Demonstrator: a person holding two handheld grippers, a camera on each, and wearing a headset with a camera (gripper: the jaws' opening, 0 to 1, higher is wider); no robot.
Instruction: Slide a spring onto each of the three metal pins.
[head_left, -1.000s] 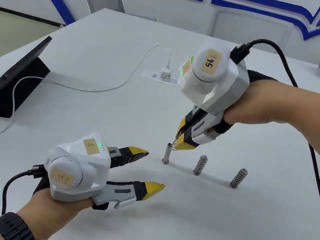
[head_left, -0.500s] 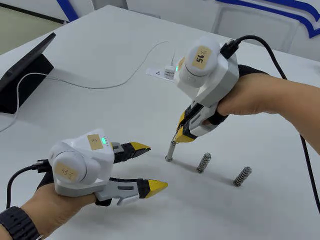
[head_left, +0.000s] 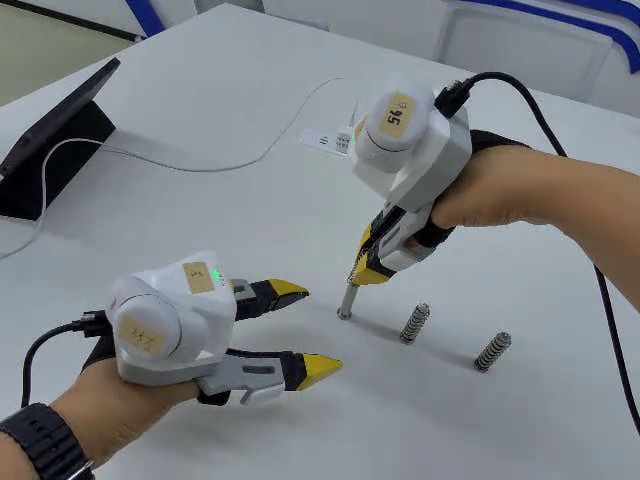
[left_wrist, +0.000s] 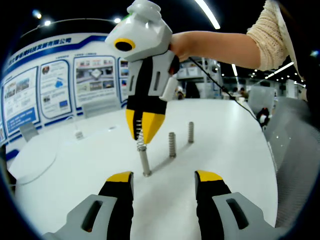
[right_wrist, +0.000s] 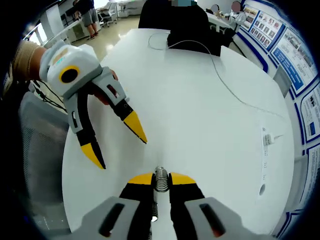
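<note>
Right tool (head_left: 360, 278) pinched shut on a coiled wire spring (left_wrist: 141, 140), its lower end right at the tip of the last bare metal pin (head_left: 346, 302)! The two other pins (head_left: 415, 322) beside it on the smooth white counter (head_left: 200, 150) already wear theirs. Left tool (head_left: 318, 328) hovers nearby, jaws apart.

Place: a work hall, like a lab or office.
Wall: blue and white posters (left_wrist: 55, 85) at 10 o'clock.
Ceiling: long bright strip lights (left_wrist: 207, 12) at 1 o'clock.
Furniture: big round white table (left_wrist: 240, 130).
</note>
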